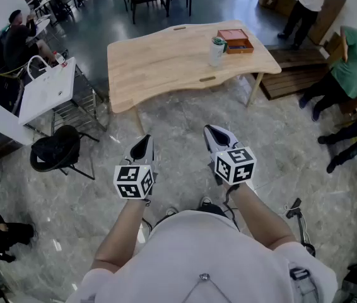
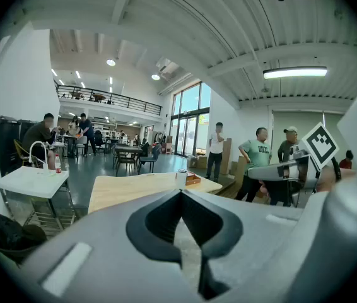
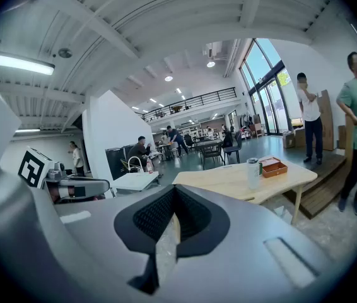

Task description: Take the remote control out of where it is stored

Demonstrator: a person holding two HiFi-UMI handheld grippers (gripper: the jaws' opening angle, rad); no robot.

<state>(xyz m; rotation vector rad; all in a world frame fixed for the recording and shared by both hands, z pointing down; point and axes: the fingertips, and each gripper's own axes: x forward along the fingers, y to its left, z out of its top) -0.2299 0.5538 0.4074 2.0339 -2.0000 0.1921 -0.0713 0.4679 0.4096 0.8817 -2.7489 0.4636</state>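
Observation:
No remote control shows in any view. A light wooden table point(image 1: 166, 62) stands a few steps ahead on the grey floor. On its far right part lie an open orange-brown box point(image 1: 235, 41) and a white tumbler point(image 1: 217, 50); both also show in the right gripper view, the box point(image 3: 273, 167) beside the tumbler point(image 3: 253, 173). My left gripper point(image 1: 142, 145) and right gripper point(image 1: 215, 131) are held side by side in the air, well short of the table. Both are shut with nothing between the jaws. The left gripper point(image 2: 180, 192) and right gripper point(image 3: 175, 189) tips meet.
A small white table point(image 1: 47, 88) with a bag on it and a black stool point(image 1: 55, 151) stand at the left. A low wooden platform point(image 1: 295, 71) lies right of the table, with people point(image 1: 349, 68) standing by it. Dark chairs and tables fill the far room.

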